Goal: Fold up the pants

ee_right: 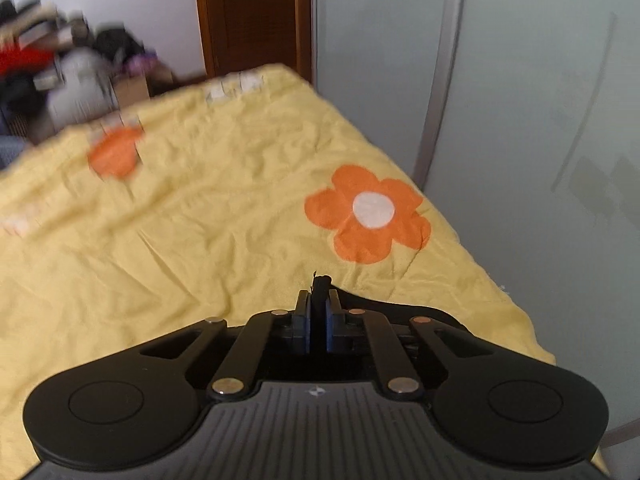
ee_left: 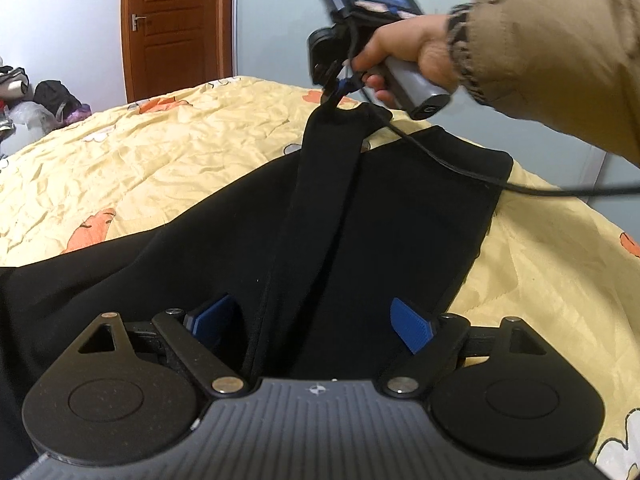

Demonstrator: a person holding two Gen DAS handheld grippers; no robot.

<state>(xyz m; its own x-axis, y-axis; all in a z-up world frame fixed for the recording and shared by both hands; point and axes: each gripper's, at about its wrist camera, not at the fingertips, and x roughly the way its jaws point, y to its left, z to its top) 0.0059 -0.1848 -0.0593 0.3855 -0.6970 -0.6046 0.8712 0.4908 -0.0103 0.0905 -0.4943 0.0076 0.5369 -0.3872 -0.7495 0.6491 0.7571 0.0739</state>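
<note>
Black pants (ee_left: 400, 220) lie spread on the yellow quilt (ee_left: 140, 160). In the left wrist view, a hand in a tan sleeve (ee_left: 560, 52) holds my right gripper (ee_left: 334, 96), which is shut on the end of one pant leg and lifts it off the bed. From the right wrist view, that gripper (ee_right: 319, 308) has its blue pads (ee_right: 306, 328) pressed together on a thin strip of the black pants (ee_right: 321, 284). My left gripper (ee_left: 312, 320) stands open low over the pants. A raised fold of the cloth runs between its wide-apart pads (ee_left: 412, 324), which do not press it.
The quilt (ee_right: 160, 260) with orange flowers (ee_right: 368, 212) covers the bed. A frosted sliding panel (ee_right: 520, 120) borders the bed's right side. A brown door (ee_left: 176, 20) stands behind the bed, and piled clutter (ee_left: 48, 100) sits at the far left. A black cable (ee_left: 520, 188) trails from the right gripper.
</note>
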